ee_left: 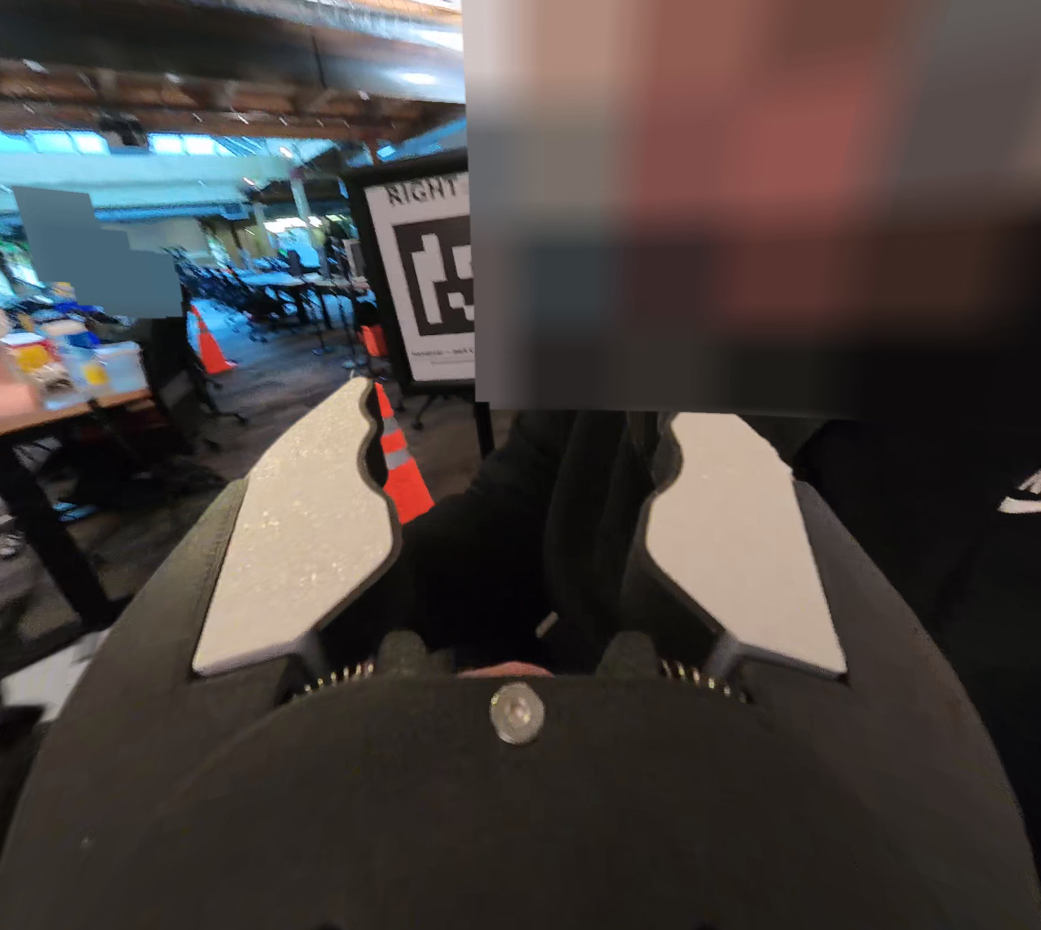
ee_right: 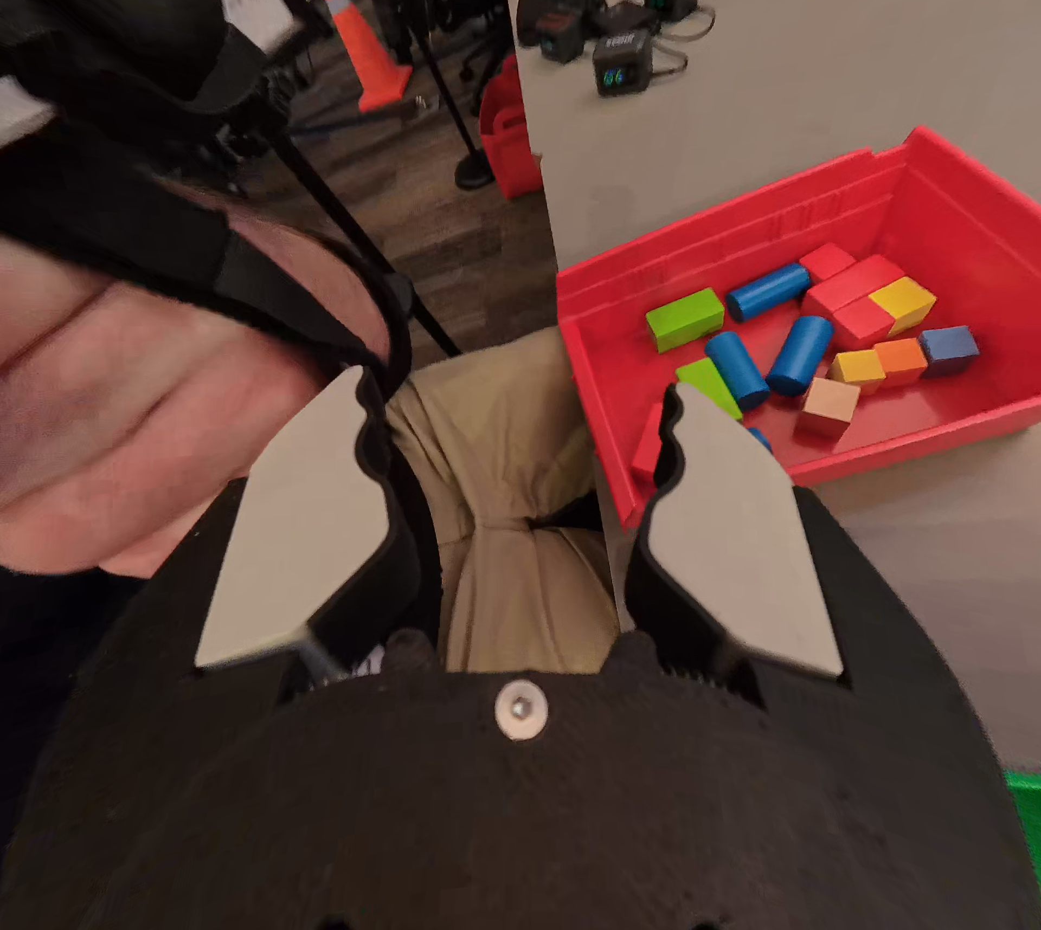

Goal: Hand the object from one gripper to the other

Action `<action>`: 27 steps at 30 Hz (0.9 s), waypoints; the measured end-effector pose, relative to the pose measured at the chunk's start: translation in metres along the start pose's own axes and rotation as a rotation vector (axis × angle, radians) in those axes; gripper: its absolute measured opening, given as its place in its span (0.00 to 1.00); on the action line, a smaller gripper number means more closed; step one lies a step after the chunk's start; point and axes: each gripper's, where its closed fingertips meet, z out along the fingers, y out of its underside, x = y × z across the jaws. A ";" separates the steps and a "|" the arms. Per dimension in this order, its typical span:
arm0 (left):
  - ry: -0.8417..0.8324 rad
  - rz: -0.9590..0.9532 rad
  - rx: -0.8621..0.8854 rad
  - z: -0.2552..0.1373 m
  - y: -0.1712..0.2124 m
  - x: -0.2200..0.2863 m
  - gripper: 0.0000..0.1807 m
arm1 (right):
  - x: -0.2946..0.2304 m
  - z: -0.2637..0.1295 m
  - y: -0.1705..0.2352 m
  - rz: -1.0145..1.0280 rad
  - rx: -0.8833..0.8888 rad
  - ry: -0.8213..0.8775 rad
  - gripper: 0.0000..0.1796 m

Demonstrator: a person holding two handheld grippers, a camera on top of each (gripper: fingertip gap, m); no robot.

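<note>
— What was the red bin (ee_right: 732, 250) made of?
— Smooth, shiny plastic. The blocks (ee_right: 684, 318) inside looked like painted wood, a bit shiny too.

— And the right gripper (ee_right: 521, 396)?
— Rough, dull black plastic, with flat grey fingers (ee_right: 315, 509) and one shiny metal screw (ee_right: 521, 708).

— The left gripper (ee_left: 521, 399)?
— The same, but its grey fingers (ee_left: 304, 525) looked grainy.

— The trousers (ee_right: 507, 452)?
— Soft tan cloth, creased.

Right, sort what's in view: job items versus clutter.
Job: left gripper, open and empty; right gripper, open and empty; red bin holding coloured blocks.
Clutter: orange cone, black chargers, marker sign, office chair.
</note>
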 end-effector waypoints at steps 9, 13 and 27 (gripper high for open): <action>0.192 -0.084 -0.157 0.031 0.057 0.017 0.32 | -0.016 0.008 0.031 -0.031 -0.187 -0.128 0.42; 0.128 -0.209 -0.171 0.037 0.080 0.000 0.58 | -0.018 0.011 0.048 -0.053 -0.295 -0.138 0.28; -0.252 0.126 -0.261 0.034 0.080 -0.028 0.15 | -0.014 -0.004 0.023 -0.094 -0.147 -0.101 0.39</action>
